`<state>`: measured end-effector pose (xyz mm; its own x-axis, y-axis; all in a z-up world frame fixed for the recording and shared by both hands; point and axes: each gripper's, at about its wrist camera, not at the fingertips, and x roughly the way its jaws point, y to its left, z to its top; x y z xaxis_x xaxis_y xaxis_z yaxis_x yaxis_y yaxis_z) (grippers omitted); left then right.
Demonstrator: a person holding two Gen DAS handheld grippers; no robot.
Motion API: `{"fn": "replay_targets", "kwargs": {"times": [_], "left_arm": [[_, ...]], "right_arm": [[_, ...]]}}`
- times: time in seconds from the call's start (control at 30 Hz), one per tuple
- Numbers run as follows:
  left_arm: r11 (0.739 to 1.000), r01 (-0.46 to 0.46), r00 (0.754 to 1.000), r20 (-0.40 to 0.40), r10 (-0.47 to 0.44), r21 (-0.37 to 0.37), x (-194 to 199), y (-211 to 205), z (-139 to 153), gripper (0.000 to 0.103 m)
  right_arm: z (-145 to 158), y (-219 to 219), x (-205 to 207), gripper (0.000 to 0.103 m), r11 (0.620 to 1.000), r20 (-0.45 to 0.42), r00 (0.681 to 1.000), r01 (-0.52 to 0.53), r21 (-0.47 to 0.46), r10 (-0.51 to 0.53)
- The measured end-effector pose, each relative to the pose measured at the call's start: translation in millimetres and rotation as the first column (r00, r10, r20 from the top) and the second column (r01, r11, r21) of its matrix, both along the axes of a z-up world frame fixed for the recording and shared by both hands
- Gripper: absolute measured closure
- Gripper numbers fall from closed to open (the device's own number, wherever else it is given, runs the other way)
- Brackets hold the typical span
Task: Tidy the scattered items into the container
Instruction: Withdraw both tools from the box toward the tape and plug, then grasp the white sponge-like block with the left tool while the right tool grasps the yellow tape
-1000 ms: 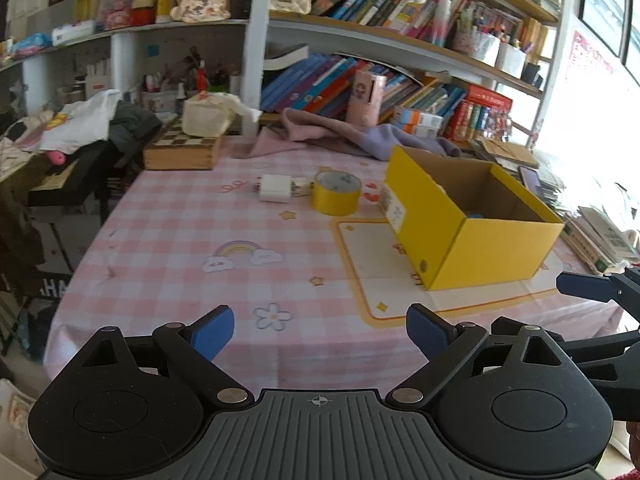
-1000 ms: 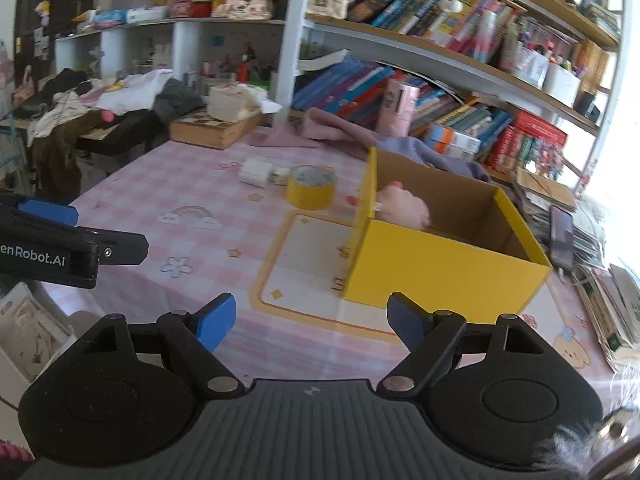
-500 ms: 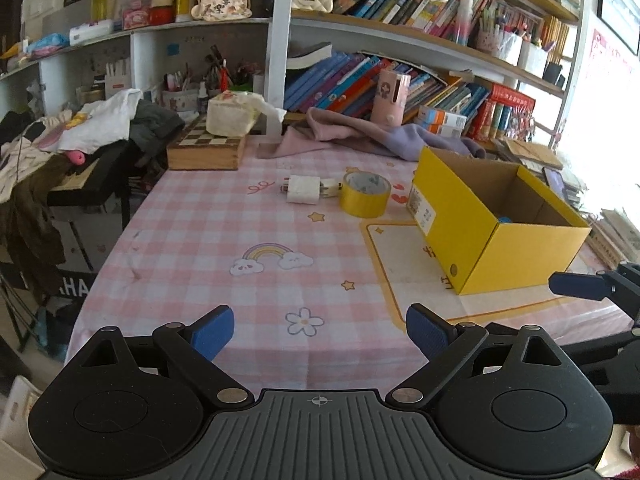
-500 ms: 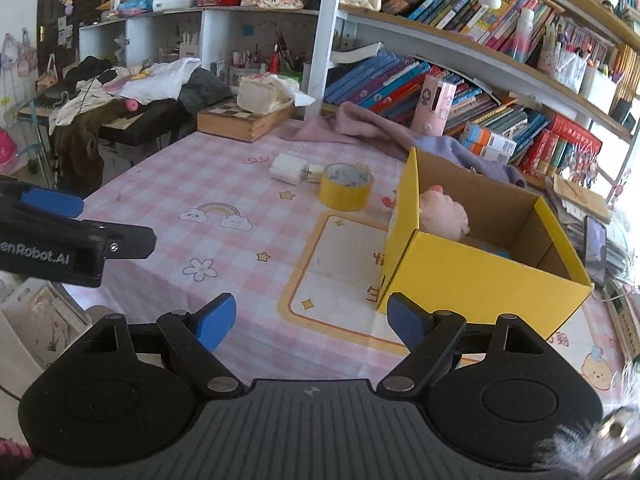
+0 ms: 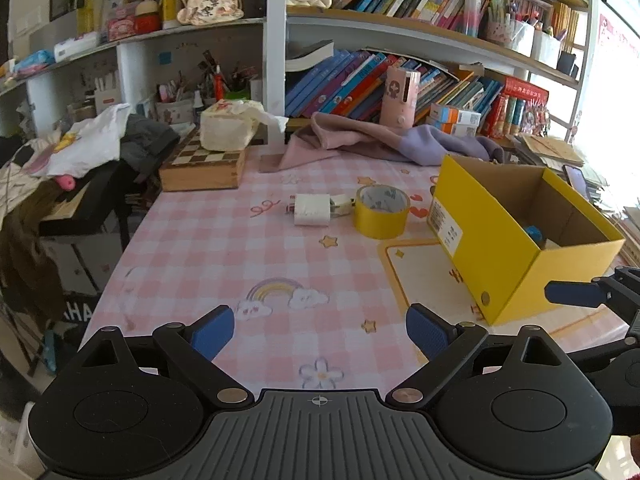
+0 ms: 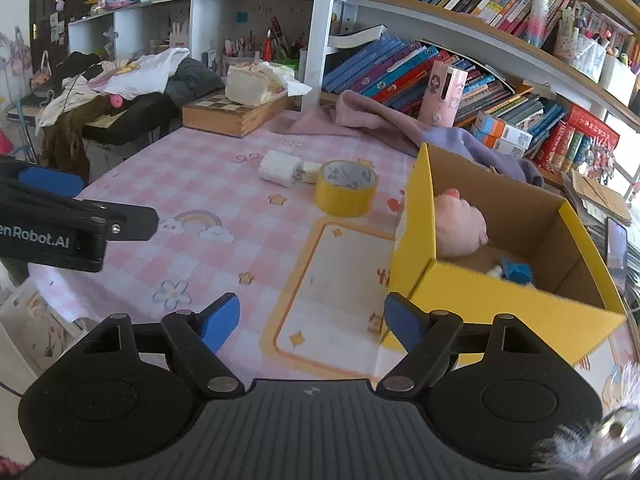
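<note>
The open yellow cardboard box (image 5: 500, 240) stands on the right of the pink checked table. Inside it lie a pink plush toy (image 6: 460, 224) and a small blue item (image 6: 516, 272). A yellow tape roll (image 5: 382, 212) and a white charger plug (image 5: 312, 210) sit side by side left of the box, beyond both grippers. My left gripper (image 5: 319, 330) hangs open over the near table edge, empty. My right gripper (image 6: 312, 316) is near the box's front corner (image 6: 412, 292); its jaws are closing with nothing between them.
A wooden chessboard case (image 5: 202, 168) with a tissue pack on it sits at the back left. A pink and purple cloth (image 5: 380, 140) lies along the back below crowded bookshelves. A clothes-covered keyboard stand (image 6: 120, 96) is off the table's left edge. A phone (image 6: 616, 244) lies right of the box.
The box, tape and plug have slid rightward in both views as both grippers shifted left along the table front. The right jaws stand slightly narrower.
</note>
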<state>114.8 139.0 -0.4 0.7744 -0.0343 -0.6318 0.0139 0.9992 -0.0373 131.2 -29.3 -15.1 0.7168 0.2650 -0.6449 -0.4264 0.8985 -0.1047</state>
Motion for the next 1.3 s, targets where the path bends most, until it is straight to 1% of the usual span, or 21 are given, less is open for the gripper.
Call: {"fn": "replay_targets", "kwargs": {"times": [0.2, 0.33, 0.43, 0.53, 0.63, 0.8, 0.87, 1.0, 1.07, 1.13, 1.2, 1.3], "left_arm": [[0.999, 0.004, 1.0, 0.02, -0.004, 0.033, 43.7, 3.1, 3.7, 0.008], [0.999, -0.015, 0.999, 0.035, 0.014, 0.031, 69.6, 12.7, 5.7, 0.009], [0.999, -0.032, 0.999, 0.031, 0.031, 0.029, 86.0, 19.7, 3.3, 0.009], [0.999, -0.04, 0.999, 0.015, 0.04, 0.012, 103.4, 24.7, -1.7, 0.009], [1.0, -0.025, 1.0, -0.004, 0.025, 0.007, 123.5, 25.3, -6.4, 0.009], [1.0, 0.003, 1.0, -0.022, -0.003, 0.008, 159.5, 24.6, -11.4, 0.009], [1.0, 0.013, 0.999, -0.037, -0.013, 0.006, 175.6, 23.1, -15.0, 0.009], [0.999, 0.039, 0.996, -0.077, -0.039, 0.004, 204.6, 16.5, -28.1, 0.009], [0.998, 0.06, 0.993, -0.101, -0.058, 0.011, 217.0, 12.0, -36.0, 0.01], [0.997, 0.074, 0.99, -0.124, -0.071, 0.022, 230.7, 8.4, -44.9, 0.016], [0.996, 0.08, 0.986, -0.146, -0.075, 0.027, 244.2, 7.2, -53.7, 0.016], [0.997, 0.075, 0.981, -0.184, -0.068, 0.032, 262.0, 7.8, -66.1, 0.02]], "right_arm": [[-1.6, 11.1, 40.9, 0.024, 1.0, 0.011, 1.0, 0.014, 0.022, -0.014], [-2.8, 16.3, 69.8, 0.024, 0.998, -0.007, 0.999, 0.039, 0.047, -0.039], [-5.0, 19.3, 90.7, 0.024, 0.997, -0.029, 0.998, 0.055, 0.055, -0.054], [-8.9, 23.4, 109.0, 0.024, 0.995, -0.052, 0.996, 0.077, 0.059, -0.074], [-13.7, 30.3, 124.1, 0.023, 0.995, -0.062, 0.995, 0.081, 0.05, -0.078], [-26.1, 44.8, 149.0, 0.021, 0.995, -0.048, 0.994, 0.099, 0.011, -0.098], [-30.5, 50.7, 158.7, 0.021, 0.994, -0.032, 0.993, 0.11, -0.006, -0.111], [-39.2, 59.5, 180.3, 0.02, 0.99, -0.033, 0.99, 0.137, -0.017, -0.137], [-44.0, 63.3, 191.0, 0.019, 0.989, -0.034, 0.989, 0.144, -0.026, -0.145], [-49.1, 66.7, 201.1, 0.018, 0.988, -0.037, 0.988, 0.15, -0.036, -0.151], [-54.5, 69.1, 210.9, 0.017, 0.987, -0.042, 0.986, 0.158, -0.043, -0.159], [-61.8, 70.9, 225.0, 0.016, 0.982, -0.059, 0.981, 0.181, -0.05, -0.184]]}}
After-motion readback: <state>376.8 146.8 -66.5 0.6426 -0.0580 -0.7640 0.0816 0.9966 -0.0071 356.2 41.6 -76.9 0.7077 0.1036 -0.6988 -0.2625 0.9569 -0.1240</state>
